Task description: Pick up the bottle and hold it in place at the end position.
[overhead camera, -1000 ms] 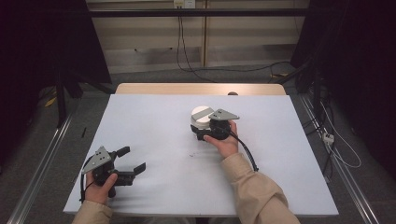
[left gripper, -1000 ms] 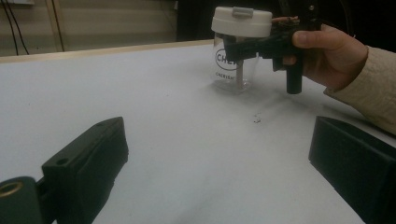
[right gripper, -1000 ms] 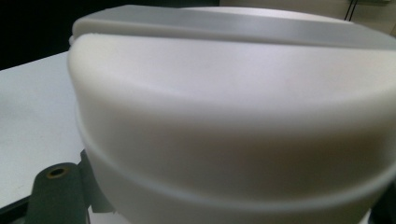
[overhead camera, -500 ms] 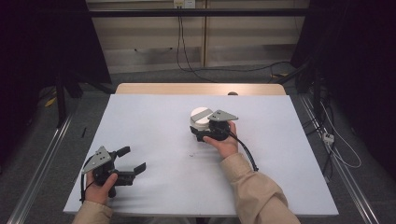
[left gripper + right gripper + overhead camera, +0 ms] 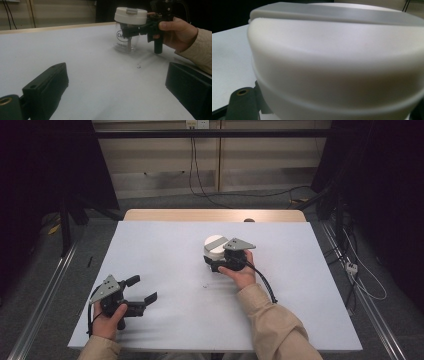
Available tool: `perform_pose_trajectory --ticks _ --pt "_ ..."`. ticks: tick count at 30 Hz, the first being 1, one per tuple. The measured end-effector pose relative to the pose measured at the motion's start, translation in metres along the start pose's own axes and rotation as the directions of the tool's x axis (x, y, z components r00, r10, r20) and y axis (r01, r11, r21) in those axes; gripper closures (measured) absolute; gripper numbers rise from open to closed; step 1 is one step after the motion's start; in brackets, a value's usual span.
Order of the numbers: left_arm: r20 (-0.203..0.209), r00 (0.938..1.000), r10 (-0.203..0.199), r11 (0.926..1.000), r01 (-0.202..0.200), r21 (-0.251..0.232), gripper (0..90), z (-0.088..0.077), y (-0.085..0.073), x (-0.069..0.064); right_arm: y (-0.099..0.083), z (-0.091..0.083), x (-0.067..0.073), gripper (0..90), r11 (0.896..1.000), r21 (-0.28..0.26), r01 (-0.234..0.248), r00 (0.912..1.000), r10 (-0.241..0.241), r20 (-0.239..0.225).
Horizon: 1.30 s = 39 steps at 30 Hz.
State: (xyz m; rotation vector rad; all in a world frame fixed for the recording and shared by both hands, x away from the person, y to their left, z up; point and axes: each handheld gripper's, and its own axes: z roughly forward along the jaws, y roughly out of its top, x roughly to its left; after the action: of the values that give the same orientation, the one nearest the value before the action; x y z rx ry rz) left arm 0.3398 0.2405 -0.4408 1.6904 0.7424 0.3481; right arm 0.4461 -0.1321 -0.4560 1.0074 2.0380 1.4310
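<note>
Your left gripper (image 5: 141, 290) sits by the tabletop's (image 5: 165, 245) near left corner, jaws spread wide with nothing but bare white surface between them. Farther in, around the middle of the tabletop and a bit toward the far edge, your right gripper (image 5: 214, 262) is clamped on the jar (image 5: 127, 41): clear body, black lettering, fat white lid (image 5: 337, 62). The jaws pinch it just under the lid. The jar stands upright on the tabletop, and your right hand (image 5: 239, 272) wraps the gripper's body.
</note>
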Motion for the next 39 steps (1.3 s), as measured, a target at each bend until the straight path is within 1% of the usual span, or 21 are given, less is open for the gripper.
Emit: perform_pose_trajectory --ticks 4,7,11,12,14,18,20,23,24,25,32,36,39 --pt "0.002 1.0000 -0.009 1.0000 0.009 0.000 4.1 0.006 0.003 -0.002 -0.001 -0.001 0.000 18.7 1.000 0.000 0.010 0.9999 -0.010 -0.004" --pt "0.016 0.9999 0.001 1.0000 -0.001 0.006 4.0 0.013 0.008 -0.006 -0.001 -0.002 -0.001 18.7 1.000 0.004 0.007 0.9999 -0.007 -0.011" --pt "0.016 0.9999 0.000 1.0000 0.000 0.006 4.4 0.020 0.012 -0.007 -0.002 -0.003 -0.001 18.7 1.000 0.004 0.010 0.9999 -0.010 -0.013" --pt "0.020 0.9998 -0.004 0.9999 0.004 0.010 4.3 0.022 0.013 -0.008 -0.002 -0.003 0.000 18.6 1.000 0.004 0.022 0.9997 -0.022 -0.012" --pt "0.020 0.9998 -0.002 0.9998 0.002 0.018 4.1 0.025 0.015 -0.009 -0.002 -0.003 0.001 18.6 1.000 0.006 0.026 0.9996 -0.026 -0.010" --pt "0.034 0.9994 -0.003 0.9994 0.002 0.035 3.9 0.036 0.019 -0.013 -0.003 -0.003 0.001 18.7 1.000 0.003 0.023 0.9997 -0.023 -0.010" --pt "0.048 0.9988 0.002 0.9990 -0.004 0.044 4.0 0.042 0.021 -0.014 -0.003 -0.003 0.001 18.7 1.000 0.005 0.021 0.9997 -0.021 -0.011" --pt "0.048 0.9988 -0.011 0.9985 0.008 0.054 4.2 0.050 0.024 -0.015 -0.003 -0.003 0.001 18.7 1.000 0.005 0.021 0.9997 -0.021 -0.009" --pt "0.048 0.9988 -0.011 0.9986 0.009 0.053 4.2 0.052 0.025 -0.015 -0.003 -0.003 0.001 18.6 1.000 0.005 0.020 0.9997 -0.020 -0.010" --pt "0.048 0.9986 -0.020 0.9987 0.018 0.048 4.2 0.054 0.026 -0.016 -0.004 -0.003 0.001 18.6 1.000 0.005 0.019 0.9998 -0.019 -0.010" --pt "0.044 0.9990 0.009 0.9979 -0.012 0.064 4.2 0.062 0.031 -0.019 -0.003 -0.002 0.001 18.6 1.000 0.006 0.017 0.9998 -0.017 -0.011" --pt "0.049 0.9988 -0.006 0.9981 0.003 0.062 4.3 0.065 0.034 -0.019 -0.004 -0.002 0.001 18.6 1.000 0.006 0.018 0.9998 -0.018 -0.008" --pt "0.060 0.9981 -0.011 0.9983 0.007 0.057 4.5 0.067 0.036 -0.018 -0.004 -0.003 0.001 18.6 1.000 0.007 0.017 0.9998 -0.016 -0.010"
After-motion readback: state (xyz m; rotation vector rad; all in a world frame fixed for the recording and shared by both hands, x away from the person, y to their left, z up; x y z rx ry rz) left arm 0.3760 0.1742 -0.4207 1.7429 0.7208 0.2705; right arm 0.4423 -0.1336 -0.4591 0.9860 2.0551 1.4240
